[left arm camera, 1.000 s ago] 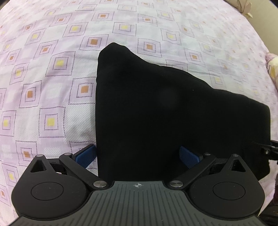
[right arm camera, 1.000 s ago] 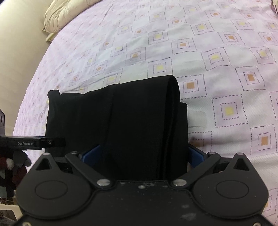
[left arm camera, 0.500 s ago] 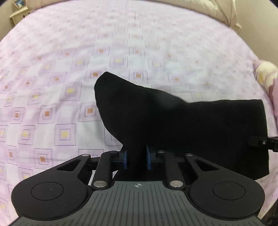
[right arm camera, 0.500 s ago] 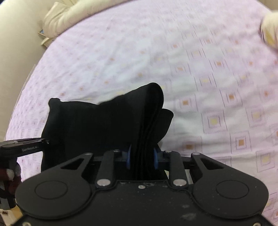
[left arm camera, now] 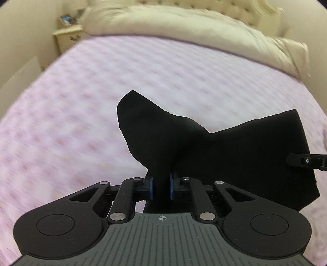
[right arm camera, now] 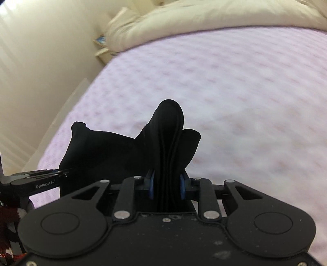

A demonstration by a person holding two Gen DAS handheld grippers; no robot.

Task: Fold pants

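We see the black pants as a soft, matte bundle, so dark that almost no weave or seam shows, hanging between our two grippers above the bed. The left gripper has its blue pads pressed nearly together on a thin pinch of the cloth; the jaws have just been closing, and the fabric rises out of them into a rounded lobe, then sags in a shallow curve to a broad flap on the right. The right gripper is clamped on a thicker stack, its blue pads held somewhat apart by several layers whose edges show as fine parallel ridges, topped by a smooth domed fold. The bed wears a pale lilac sheet, its small square motifs smeared by blur. A puffy cream duvet lies bunched along the far edge. The left wrist view alone shows a cream nightstand with a small framed picture, a tufted headboard, and the tip of the right gripper at the far right edge. The right wrist view alone shows the layered edges of the pants, the left gripper from the side with lettering on its finger, and a cream wall.
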